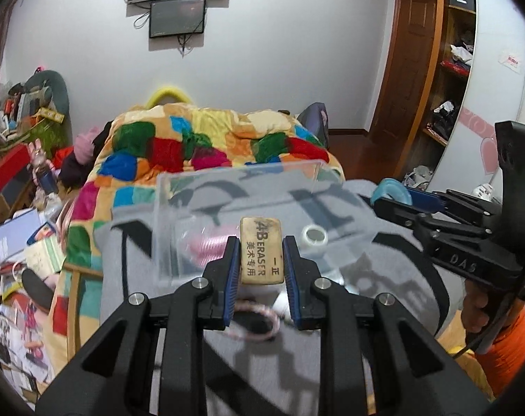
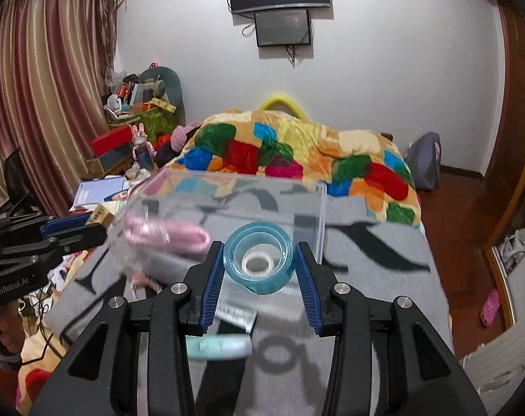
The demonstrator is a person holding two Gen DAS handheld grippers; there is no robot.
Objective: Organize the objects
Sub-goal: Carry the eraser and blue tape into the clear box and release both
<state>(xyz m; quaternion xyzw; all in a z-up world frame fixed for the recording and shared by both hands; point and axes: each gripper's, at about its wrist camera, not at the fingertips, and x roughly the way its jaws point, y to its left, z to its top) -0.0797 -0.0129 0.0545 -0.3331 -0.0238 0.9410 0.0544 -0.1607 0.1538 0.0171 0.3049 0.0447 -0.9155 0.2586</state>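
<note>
Carrying step, judged from the grips. The left gripper (image 1: 261,270) is clamped on a beige rectangular 4B eraser (image 1: 261,250), its long axis running forward between the fingers. The right gripper (image 2: 259,277) pinches a translucent blue roll of tape (image 2: 259,261), its hole facing the camera. Both hover near the clear plastic box (image 2: 311,208) on the grey blanket (image 2: 383,277). The next move likely calls for release over the box's open top.

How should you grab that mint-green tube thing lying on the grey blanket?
The tube lies flat on the grey blanket, stretched left to right, just below the right tool, which already holds the blue tape roll. Probably best to come straight down from above and pinch its long sides at the middle, where it looks narrow and even. It is blurred, so details are unclear.
</note>
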